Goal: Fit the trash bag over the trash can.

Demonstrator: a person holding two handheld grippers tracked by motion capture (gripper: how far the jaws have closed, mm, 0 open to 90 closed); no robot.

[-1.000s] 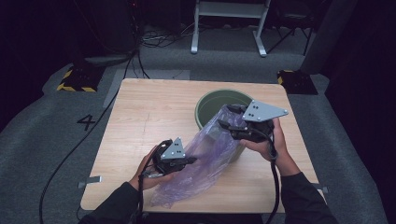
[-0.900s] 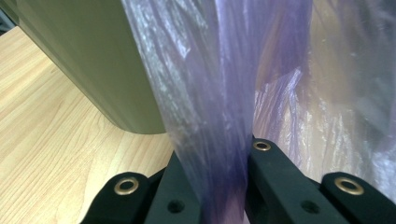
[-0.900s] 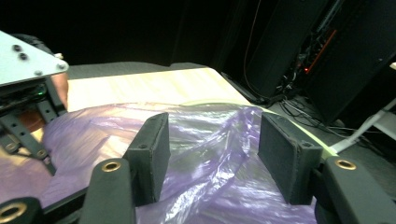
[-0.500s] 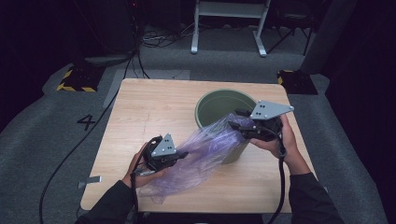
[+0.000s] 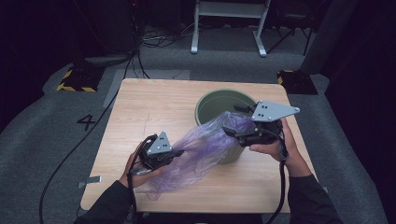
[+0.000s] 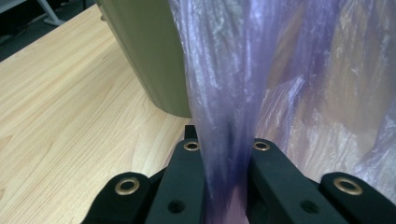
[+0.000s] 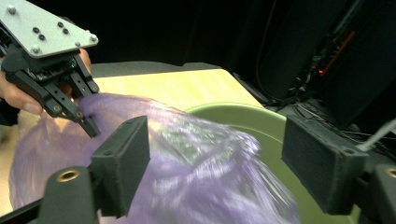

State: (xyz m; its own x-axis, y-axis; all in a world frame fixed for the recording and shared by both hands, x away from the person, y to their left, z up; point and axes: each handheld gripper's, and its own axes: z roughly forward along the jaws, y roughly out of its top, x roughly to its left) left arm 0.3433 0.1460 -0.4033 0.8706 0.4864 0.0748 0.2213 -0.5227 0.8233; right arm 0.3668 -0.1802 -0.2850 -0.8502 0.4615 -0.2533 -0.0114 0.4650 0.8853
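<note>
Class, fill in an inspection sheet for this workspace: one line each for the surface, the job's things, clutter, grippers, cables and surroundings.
Surface: light wooden table, bare around the work.
Job's things: green bin upright on the table; purple plastic bag stretched from the table up to the bin's rim.
Clutter: nothing seen.
Grippers: left gripper shut on a bunched fold of the bag; right gripper at the bin's rim, jaws open around the bag.
Cables: black cable trails off the table's left edge across the floor.
Surroundings: grey carpet, a floor mark "4", white stand legs behind.
</note>
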